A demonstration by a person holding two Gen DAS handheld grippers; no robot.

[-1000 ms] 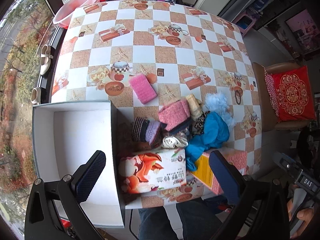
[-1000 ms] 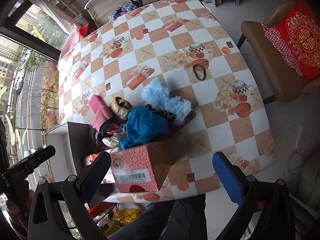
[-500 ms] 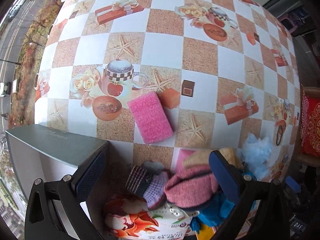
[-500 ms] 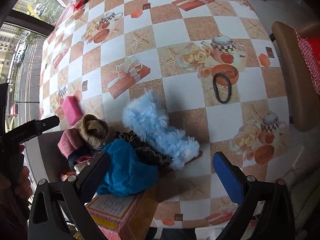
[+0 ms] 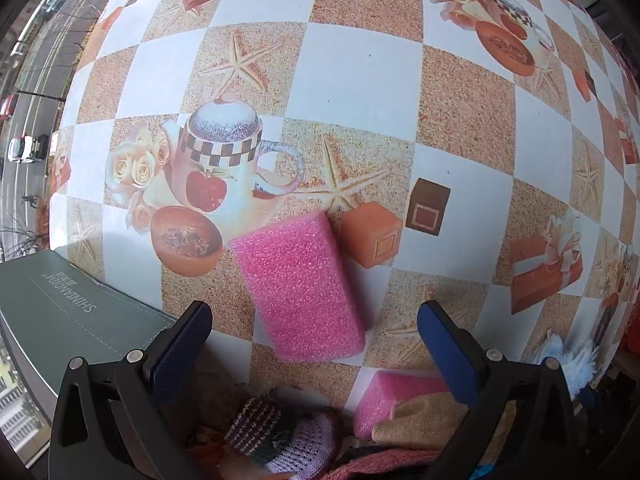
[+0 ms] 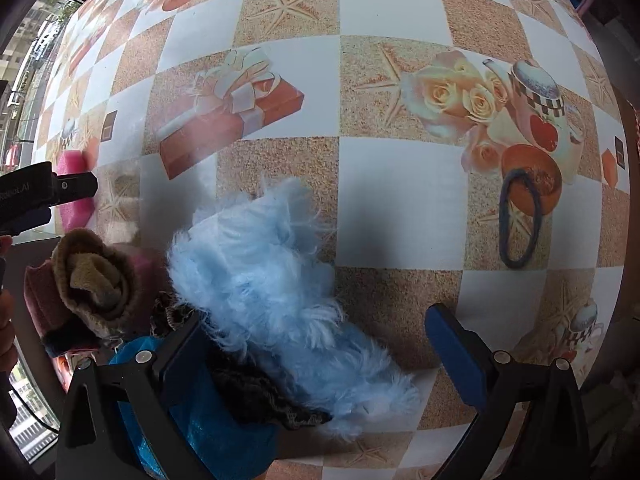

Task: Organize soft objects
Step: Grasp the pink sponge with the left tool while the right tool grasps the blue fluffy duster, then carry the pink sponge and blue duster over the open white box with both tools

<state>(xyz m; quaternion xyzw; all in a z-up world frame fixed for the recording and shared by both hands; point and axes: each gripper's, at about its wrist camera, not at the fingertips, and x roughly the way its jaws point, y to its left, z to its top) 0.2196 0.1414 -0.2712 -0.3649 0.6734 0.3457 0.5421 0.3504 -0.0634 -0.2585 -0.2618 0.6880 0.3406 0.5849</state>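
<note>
While both claws gape wide and empty, the left claw (image 5: 312, 336) hangs over a pink sponge (image 5: 298, 286) lying flat on the bench (image 5: 360, 80). Beneath the right claw (image 6: 316, 344) lies a fluffy light-blue cloth (image 6: 272, 292), touching a pile of knitted things (image 6: 96, 280).

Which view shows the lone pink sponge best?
The left wrist view: the pink sponge lies whole and centred on the tablecloth. The right wrist view catches only a sliver at its left edge, partly behind the other hand-held gripper.

1. A checked tablecloth (image 5: 360, 80) printed with starfish, teapots and gift boxes fills both views.
2. A grey-green box (image 5: 68, 316) sits at the lower left of the left view.
3. A street with cars (image 5: 24, 148) shows at the far left edge.
</note>
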